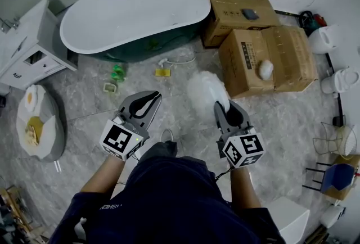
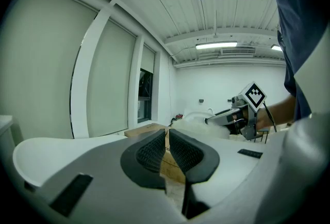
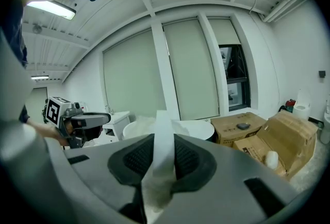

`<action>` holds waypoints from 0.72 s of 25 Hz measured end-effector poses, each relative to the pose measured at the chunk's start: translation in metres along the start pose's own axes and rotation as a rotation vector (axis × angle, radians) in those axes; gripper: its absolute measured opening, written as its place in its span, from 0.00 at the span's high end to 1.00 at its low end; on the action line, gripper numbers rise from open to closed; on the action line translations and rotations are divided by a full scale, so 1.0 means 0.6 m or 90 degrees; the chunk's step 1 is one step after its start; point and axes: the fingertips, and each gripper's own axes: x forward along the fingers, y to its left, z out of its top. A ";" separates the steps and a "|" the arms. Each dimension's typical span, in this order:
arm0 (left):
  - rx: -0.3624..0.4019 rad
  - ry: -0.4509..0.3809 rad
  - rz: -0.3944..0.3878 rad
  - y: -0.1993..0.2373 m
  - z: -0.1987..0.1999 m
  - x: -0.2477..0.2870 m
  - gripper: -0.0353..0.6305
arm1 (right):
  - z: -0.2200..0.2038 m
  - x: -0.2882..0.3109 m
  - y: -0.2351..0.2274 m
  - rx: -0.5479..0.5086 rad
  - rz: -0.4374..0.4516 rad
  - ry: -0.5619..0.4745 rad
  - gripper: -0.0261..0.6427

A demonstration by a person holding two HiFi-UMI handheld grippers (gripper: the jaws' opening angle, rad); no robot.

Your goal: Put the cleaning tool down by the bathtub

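A white freestanding bathtub (image 1: 132, 15) with a dark green outside stands at the top of the head view, ahead of both grippers. My right gripper (image 1: 225, 108) is shut on the cleaning tool, a duster with a white fluffy head (image 1: 205, 88) that points toward the tub. In the right gripper view its flat white handle (image 3: 162, 150) sits clamped between the black pads, with the tub rim (image 3: 196, 127) beyond. My left gripper (image 1: 147, 99) is held beside it to the left, jaws together with nothing in them; its pads (image 2: 149, 153) almost meet.
Cardboard boxes (image 1: 264, 57) stand right of the tub, one with a white object (image 1: 265, 69) on it. A white cabinet (image 1: 28, 46) is at the left, an egg-patterned cushion (image 1: 36, 122) below it. Small green (image 1: 117, 73) and yellow (image 1: 162, 72) items lie on the marble floor.
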 end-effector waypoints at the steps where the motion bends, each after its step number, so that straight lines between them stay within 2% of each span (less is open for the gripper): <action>1: 0.004 -0.001 -0.003 0.009 0.003 0.005 0.88 | 0.005 0.008 -0.002 -0.001 -0.002 -0.001 0.82; 18: 0.013 -0.013 -0.011 0.104 0.023 0.060 0.88 | 0.051 0.100 -0.037 -0.004 -0.022 -0.010 0.82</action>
